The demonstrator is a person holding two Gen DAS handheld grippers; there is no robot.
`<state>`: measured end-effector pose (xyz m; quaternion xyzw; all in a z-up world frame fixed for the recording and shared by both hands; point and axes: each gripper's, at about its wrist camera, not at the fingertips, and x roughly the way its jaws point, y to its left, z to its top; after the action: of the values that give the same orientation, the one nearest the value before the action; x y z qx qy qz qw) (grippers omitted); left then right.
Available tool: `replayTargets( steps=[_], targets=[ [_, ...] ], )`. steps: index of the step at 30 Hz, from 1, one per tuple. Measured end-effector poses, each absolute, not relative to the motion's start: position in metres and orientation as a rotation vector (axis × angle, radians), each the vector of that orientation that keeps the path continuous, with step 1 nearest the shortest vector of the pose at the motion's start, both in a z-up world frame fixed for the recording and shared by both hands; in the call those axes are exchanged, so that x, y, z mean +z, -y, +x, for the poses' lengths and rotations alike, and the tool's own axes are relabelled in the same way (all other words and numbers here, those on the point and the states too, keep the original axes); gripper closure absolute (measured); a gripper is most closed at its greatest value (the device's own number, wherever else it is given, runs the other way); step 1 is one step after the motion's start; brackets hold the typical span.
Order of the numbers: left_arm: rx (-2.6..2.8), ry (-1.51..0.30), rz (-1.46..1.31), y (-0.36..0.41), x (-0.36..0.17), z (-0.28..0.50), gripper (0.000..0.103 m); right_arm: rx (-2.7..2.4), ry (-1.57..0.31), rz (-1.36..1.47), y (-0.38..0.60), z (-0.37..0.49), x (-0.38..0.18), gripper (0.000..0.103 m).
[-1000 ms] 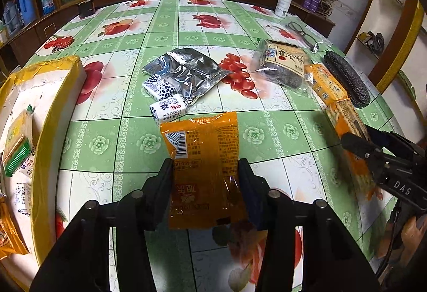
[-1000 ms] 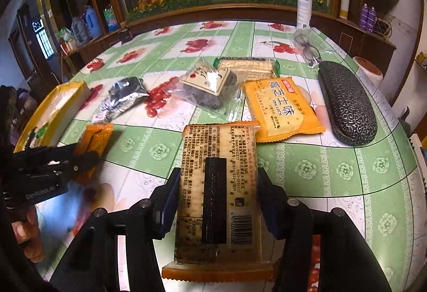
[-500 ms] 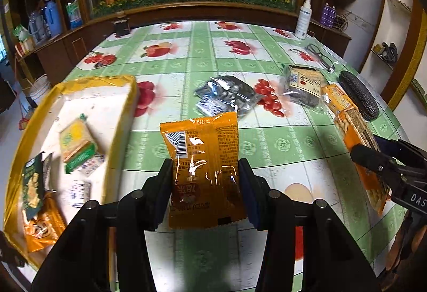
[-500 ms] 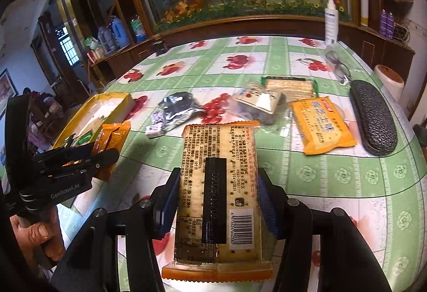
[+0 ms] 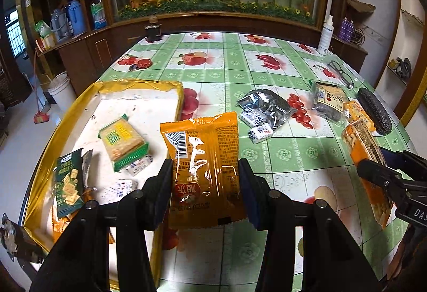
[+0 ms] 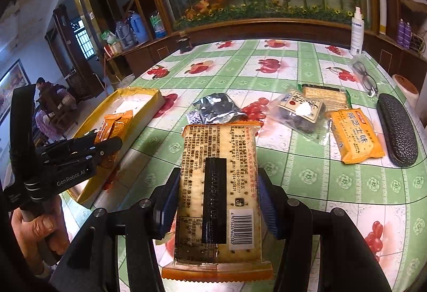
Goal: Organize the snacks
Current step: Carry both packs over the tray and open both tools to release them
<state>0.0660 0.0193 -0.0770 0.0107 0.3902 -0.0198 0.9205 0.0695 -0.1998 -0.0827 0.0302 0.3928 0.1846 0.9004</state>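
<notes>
Green fruit-print tablecloth (image 5: 288, 158) filled the left wrist view; over the last second the yellow tray (image 5: 170, 89) had slid from the far left edge to just left of the left gripper (image 5: 205, 174), whose fingers pinched an orange snack packet (image 5: 205, 158) above the tray's right rim, probably nearly ready to drop. From the right wrist view, the right gripper (image 6: 217, 201) clamped a cracker pack (image 6: 217, 185), lifted higher than before, with more snacks lying far right.

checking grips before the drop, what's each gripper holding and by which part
Left gripper pinches the orange snack packet across its side edges near the lower end. Right gripper clamps the cracker pack across its long sides, about mid-length.
</notes>
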Motion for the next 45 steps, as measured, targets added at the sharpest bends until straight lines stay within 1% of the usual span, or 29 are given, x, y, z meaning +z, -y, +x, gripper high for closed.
replayTargets(
  steps=[29, 45],
  targets=[
    [0.098, -0.787, -0.058, -0.101, -0.079, 0.054, 0.057, 0.615, -0.822, -0.013, 0.079, 0.080, -0.078, 0.048],
    [0.149, -0.768, -0.079, -0.127, -0.080, 0.052, 0.057, 0.668, -0.832, -0.034, 0.041, 0.091, -0.081, 0.048]
  ],
)
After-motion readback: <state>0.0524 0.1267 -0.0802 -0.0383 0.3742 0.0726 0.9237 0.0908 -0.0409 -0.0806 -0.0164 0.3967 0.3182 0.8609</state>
